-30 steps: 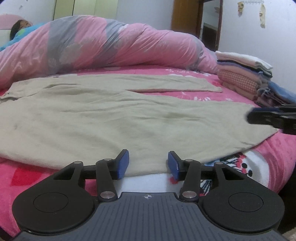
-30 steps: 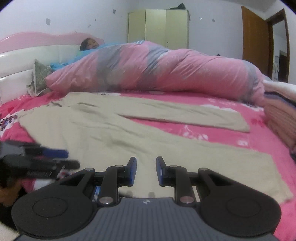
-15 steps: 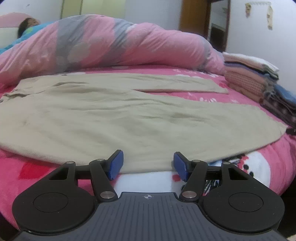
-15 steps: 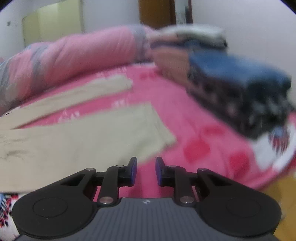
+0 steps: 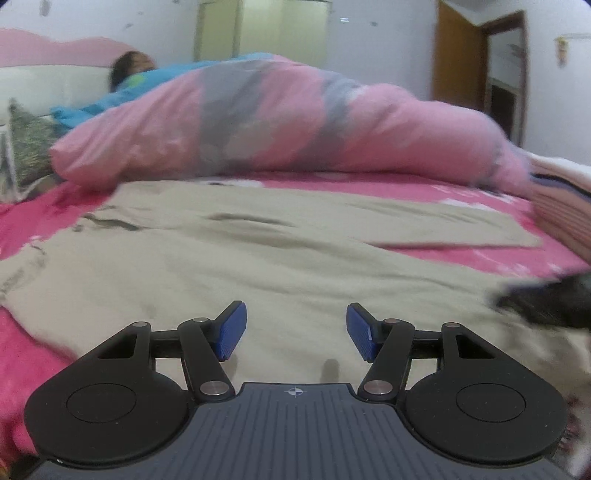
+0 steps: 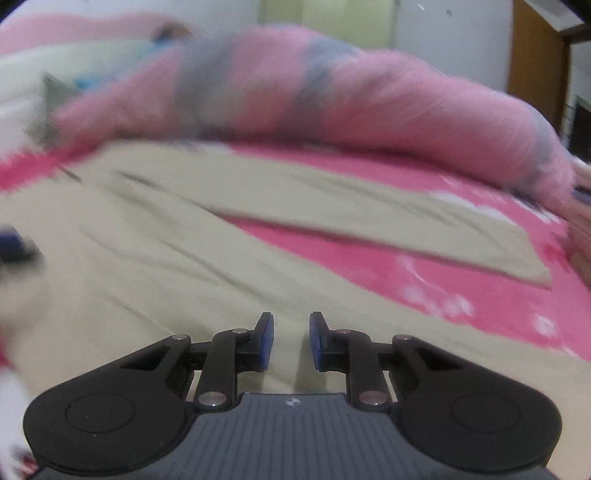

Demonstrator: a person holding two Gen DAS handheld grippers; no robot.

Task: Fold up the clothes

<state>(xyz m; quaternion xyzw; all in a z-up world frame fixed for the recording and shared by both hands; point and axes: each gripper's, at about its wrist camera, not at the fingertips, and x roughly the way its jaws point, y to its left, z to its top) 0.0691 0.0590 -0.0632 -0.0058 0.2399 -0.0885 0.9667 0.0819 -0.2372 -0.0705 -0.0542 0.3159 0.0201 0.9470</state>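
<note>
At the far left of the left wrist view a grey cushion [image 5: 27,147] leans by the white and pink headboard [image 5: 44,70]. A person [image 5: 131,66] lies at the head of the bed under a blue cover [image 5: 110,99]. A pink and grey duvet [image 5: 280,122] stretches across the far side of the bed. In front of it the beige trousers [image 5: 236,266] lie spread flat on the pink sheet [image 5: 22,221], waist to the left and legs running to the right, with a wedge of sheet showing between the legs. The left tongs [image 5: 295,334] hang over the near edge of the trousers. Their blue pads [image 5: 231,330] have just been opening and now stand wide apart, with nothing between them. At the right edge a stack of folded clothes [image 5: 561,206] sits on the bed, and below it a dark blur, the right tongs [image 5: 546,302], reaches in over the trousers. Behind are a pale green wardrobe [image 5: 262,29] and a brown door [image 5: 461,62].

The right wrist view is blurred. A dark blue blur shows at its left edge. The right tongs hang over the near trouser leg. Their pads [image 6: 266,341] stand a narrow gap apart with nothing clamped; only beige cloth shows beyond the gap. The far leg [image 6: 369,221] runs off to the right across the sheet.
</note>
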